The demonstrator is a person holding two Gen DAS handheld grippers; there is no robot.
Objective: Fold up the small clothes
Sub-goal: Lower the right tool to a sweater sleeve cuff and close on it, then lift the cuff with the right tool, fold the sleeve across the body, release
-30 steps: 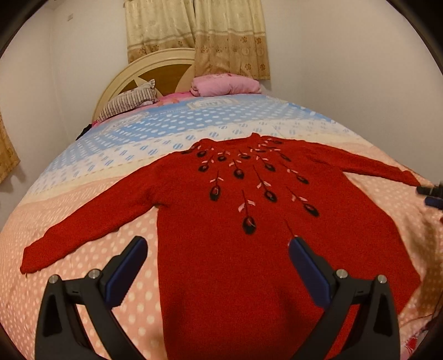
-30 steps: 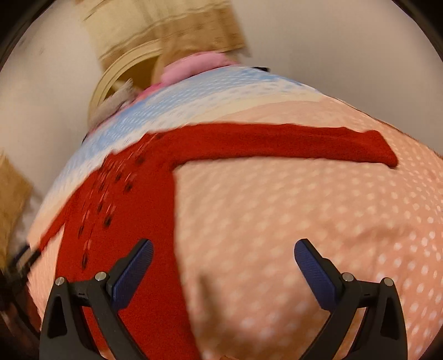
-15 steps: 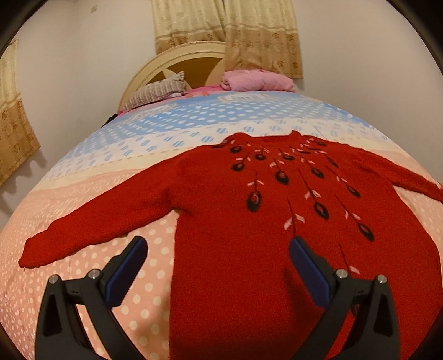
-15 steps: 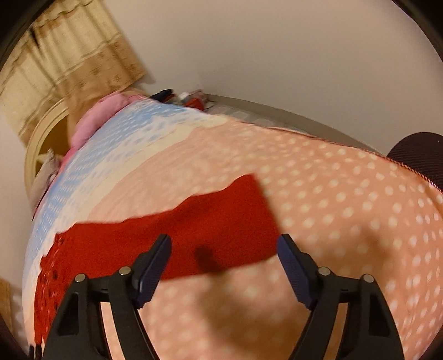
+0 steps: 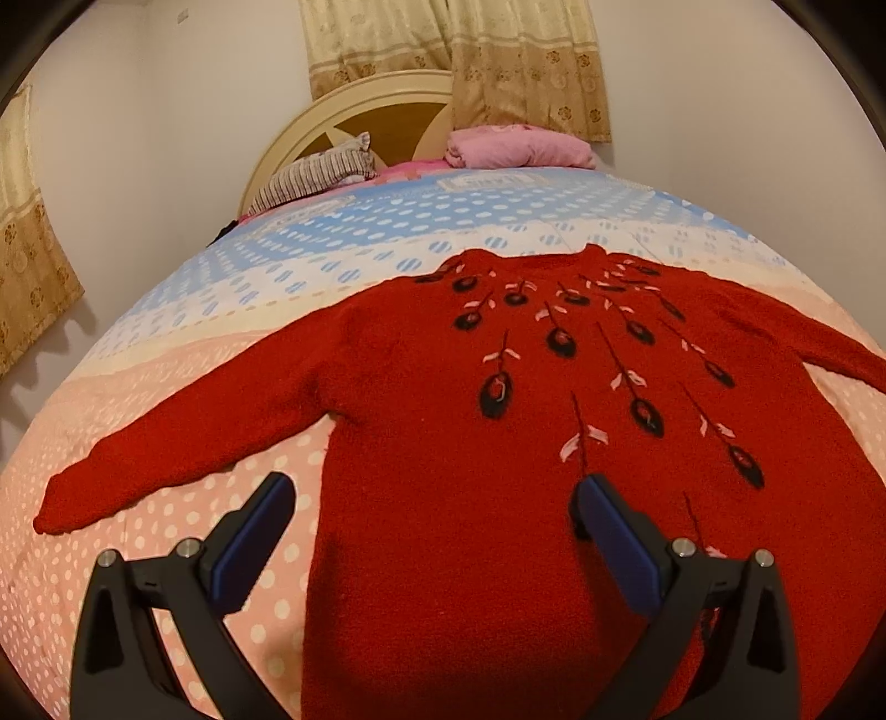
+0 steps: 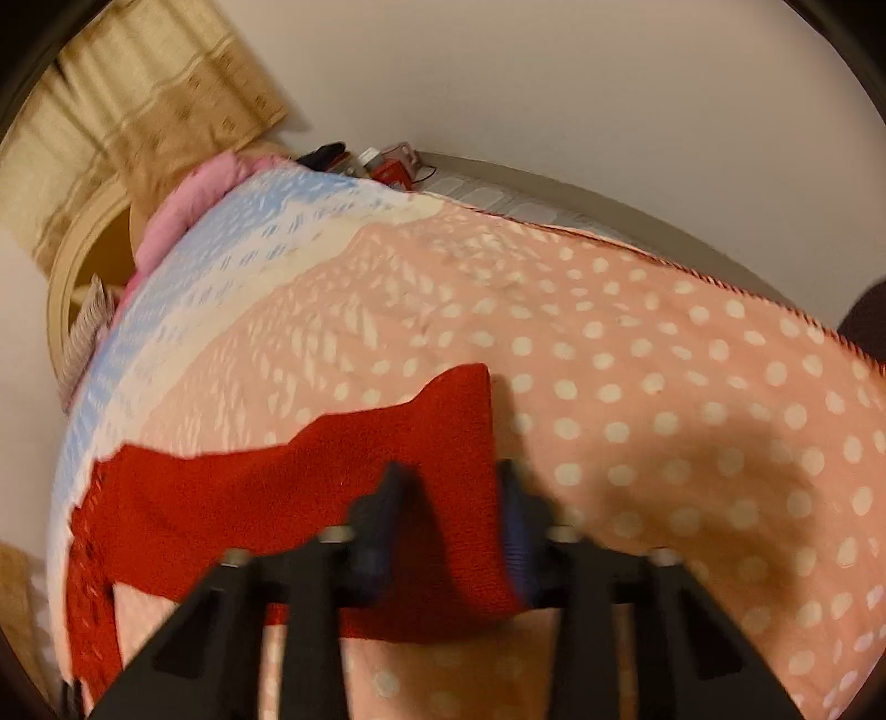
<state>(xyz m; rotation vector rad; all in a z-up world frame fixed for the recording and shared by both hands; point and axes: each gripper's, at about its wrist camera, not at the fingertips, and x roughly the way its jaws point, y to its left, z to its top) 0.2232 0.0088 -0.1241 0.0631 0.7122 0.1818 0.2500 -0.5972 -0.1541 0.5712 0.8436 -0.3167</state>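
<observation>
Red knitted sweater with black and pink feather motifs spread flat, front up, on a bed covered by a polka-dot blanket in pink, cream and blue bands, both sleeves stretched out to the sides. Left gripper poised low above the sweater's lower left edge, blue-padded fingers spread wide, one over bare blanket and the other over the knit, nothing between them. Right gripper at the cuff end of the right sleeve, fingers drawn close on either side of the raised red cuff, knit bunched up between them; blurred, but the cuff looks pinched. Rest of that sleeve lying flat on the pink dotted blanket, running away toward the sweater's body at the left of the right wrist view. Striped pillow and folded pink bedding at the head of the bed against a cream arched headboard, beige patterned curtains hanging behind. Small clutter beyond the far corner of the bed, too blurred to identify
</observation>
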